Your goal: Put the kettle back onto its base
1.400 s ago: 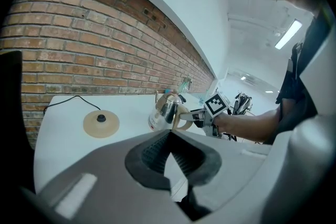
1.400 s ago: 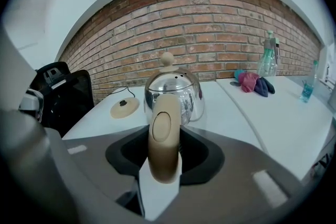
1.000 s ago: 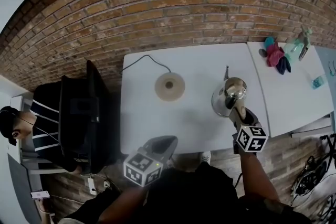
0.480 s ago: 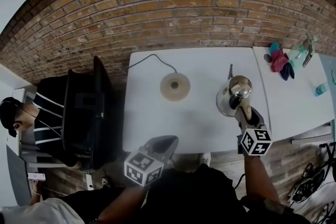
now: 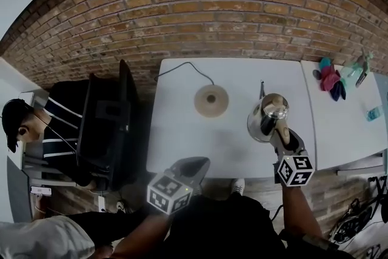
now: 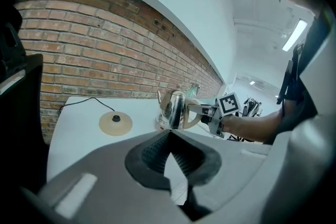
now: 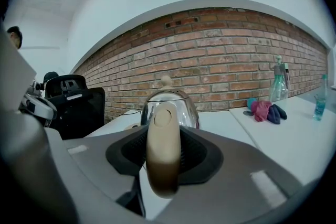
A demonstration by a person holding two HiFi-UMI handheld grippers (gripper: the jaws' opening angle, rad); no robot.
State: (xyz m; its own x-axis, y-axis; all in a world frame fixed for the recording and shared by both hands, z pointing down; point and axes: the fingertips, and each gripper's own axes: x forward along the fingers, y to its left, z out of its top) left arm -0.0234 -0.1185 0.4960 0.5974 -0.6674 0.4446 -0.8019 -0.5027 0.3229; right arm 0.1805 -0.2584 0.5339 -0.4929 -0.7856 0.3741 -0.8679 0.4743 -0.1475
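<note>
My right gripper (image 7: 164, 136): jaws part-spread, pinching beige handle (image 7: 161, 170) of kettle (image 5: 265, 121). Left gripper (image 6: 169, 135): jaws tip to tip, empty, at front edge of surface (image 5: 182, 136). Kettle bottom hidden, contact with surface unclear. Kettle upright near right edge, spout (image 5: 262, 90) toward back edge, handle toward front. Base (image 5: 211, 100) near back edge, well apart.

Between the jaws of our right gripper (image 7: 163, 157) we see a beige handle (image 7: 161, 139) on a mirrored silver kettle (image 7: 173, 105). Left of them, a tan base (image 5: 211, 100), dark-centred, on a white table (image 5: 182, 130); to their right, cloths (image 7: 262, 111), perhaps pink and navy.
</note>
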